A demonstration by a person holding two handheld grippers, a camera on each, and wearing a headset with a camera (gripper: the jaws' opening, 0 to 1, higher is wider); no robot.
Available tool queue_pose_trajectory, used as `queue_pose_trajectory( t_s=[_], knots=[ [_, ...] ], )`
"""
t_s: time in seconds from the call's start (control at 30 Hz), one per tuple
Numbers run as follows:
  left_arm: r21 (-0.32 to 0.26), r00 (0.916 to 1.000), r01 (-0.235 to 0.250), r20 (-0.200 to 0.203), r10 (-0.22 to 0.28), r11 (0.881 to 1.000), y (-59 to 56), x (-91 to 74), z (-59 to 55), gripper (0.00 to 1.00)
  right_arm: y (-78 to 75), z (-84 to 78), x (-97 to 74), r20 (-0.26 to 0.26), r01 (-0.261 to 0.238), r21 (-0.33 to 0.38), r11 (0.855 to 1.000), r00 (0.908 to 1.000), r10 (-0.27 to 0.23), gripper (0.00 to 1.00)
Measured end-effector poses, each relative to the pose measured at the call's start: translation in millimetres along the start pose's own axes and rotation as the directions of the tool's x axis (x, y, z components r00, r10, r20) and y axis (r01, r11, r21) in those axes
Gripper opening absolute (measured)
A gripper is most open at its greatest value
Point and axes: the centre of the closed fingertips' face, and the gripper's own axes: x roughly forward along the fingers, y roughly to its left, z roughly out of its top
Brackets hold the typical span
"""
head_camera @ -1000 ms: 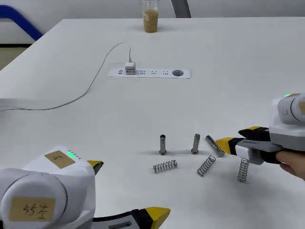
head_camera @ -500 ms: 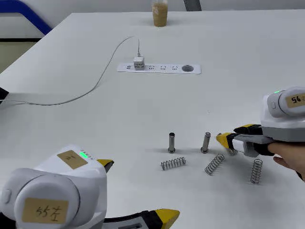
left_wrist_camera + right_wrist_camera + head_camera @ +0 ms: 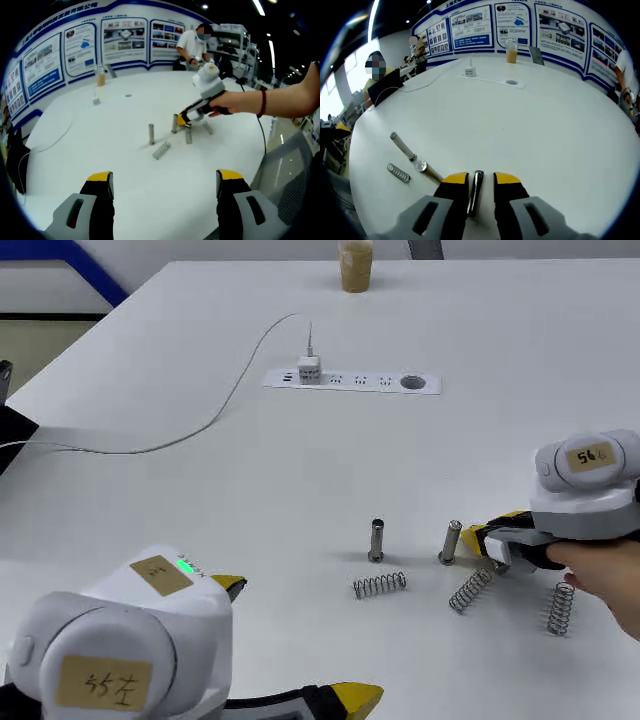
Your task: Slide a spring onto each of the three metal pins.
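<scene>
A white table is seen spread across the head view. At its near edge the left gripper is held low. In the left gripper view its yellow-tipped jaws are spread wide apart with nothing between them. The right gripper is held by a hand at the right side of the table, with its tips lowered to the surface.

A white power strip is laid flat further back, and a thin cable is run from a plug in it off to the left. A cup of brownish drink is set at the far edge.

The first pin and the second pin are stood upright near the middle, apart from each other. The third pin is lain between the right gripper's jaws, which are drawn close on either side. Whether it is actually clamped cannot be told.

The first spring is lain just in front of the first pin. The second spring is lain in front of the second pin. The third spring is lain beside the hand. No pin is seen to carry a spring.
</scene>
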Motion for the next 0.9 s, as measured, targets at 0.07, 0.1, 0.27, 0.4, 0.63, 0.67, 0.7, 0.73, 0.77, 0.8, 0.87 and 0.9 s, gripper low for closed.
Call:
queue_pose_trajectory(
  t_s=[0.07, 0.1, 0.27, 0.4, 0.63, 0.67, 0.7, 0.73, 0.77, 0.8, 0.87, 0.9],
  knots=[
    [-0.002, 1.0000, 0.000, 0.002, 0.000, 1.000, 0.1, 0.2, 0.5, 0.86, 1.0, 1.2, 0.9, 0.004, 0.000, -0.005, 1.000, 1.0000, 0.000, 0.19],
    [-0.002, 1.0000, 0.000, 0.002, 0.000, 1.000, 0.1, 0.3, 0.6, 0.86, 1.0, 1.5, 0.9, 0.004, 0.001, -0.011, 1.000, 1.0000, -0.001, 0.18],
    [0.000, 1.0000, 0.000, -0.001, 0.000, 1.000, 0.6, 0.4, 0.6, 0.85, -0.4, 2.6, 1.7, 0.002, 0.013, -0.050, 0.999, 0.9999, -0.013, 0.14],
    [-0.001, 1.0000, -0.006, -0.004, 0.006, 1.000, 2.9, -0.3, -0.4, 0.85, -2.6, 1.9, 1.9, -0.005, 0.017, -0.028, 0.999, 0.9998, -0.017, 0.10],
    [-0.007, 0.9999, -0.011, -0.003, 0.011, 1.000, 3.4, -1.2, -0.9, 0.85, -4.8, 2.5, 3.4, -0.017, -0.002, 0.003, 1.000, 0.9999, 0.002, 0.09],
    [-0.006, 1.0000, -0.009, -0.003, 0.009, 1.000, 2.6, -1.0, -0.7, 0.85, -5.5, 2.2, 2.8, -0.018, -0.003, 0.010, 1.000, 0.9998, 0.003, 0.09],
    [-0.006, 1.0000, -0.008, -0.002, 0.008, 1.000, 1.8, -0.9, -0.5, 0.85, -5.6, 2.4, 1.4, -0.015, -0.006, 0.016, 1.000, 0.9999, 0.006, 0.09],
    [-0.005, 1.0000, -0.007, -0.001, 0.007, 1.000, 1.0, -0.7, -0.4, 0.85, -5.5, 3.6, -1.0, -0.007, -0.011, 0.023, 1.000, 0.9999, 0.011, 0.09],
    [-0.005, 1.0000, -0.005, -0.001, 0.005, 1.000, 0.5, -0.6, -0.3, 0.85, -5.8, 4.3, -3.1, -0.003, -0.011, 0.026, 1.000, 0.9999, 0.011, 0.09],
    [-0.004, 1.0000, -0.004, -0.001, 0.004, 1.000, -0.6, -0.3, -0.2, 0.85, -6.3, 6.2, -5.7, 0.005, -0.012, 0.031, 0.999, 0.9999, 0.012, 0.09],
    [-0.003, 1.0000, -0.001, 0.000, 0.001, 1.000, -1.7, 0.1, 0.0, 0.84, -6.4, 9.1, -10.0, 0.018, -0.014, 0.040, 0.999, 0.9998, 0.013, 0.09],
    [-0.002, 1.0000, 0.000, 0.002, 0.000, 1.000, -2.2, 0.2, 0.6, 0.84, -6.6, 11.2, -13.4, 0.027, -0.013, 0.042, 0.999, 0.9996, 0.012, 0.09]
  ],
)
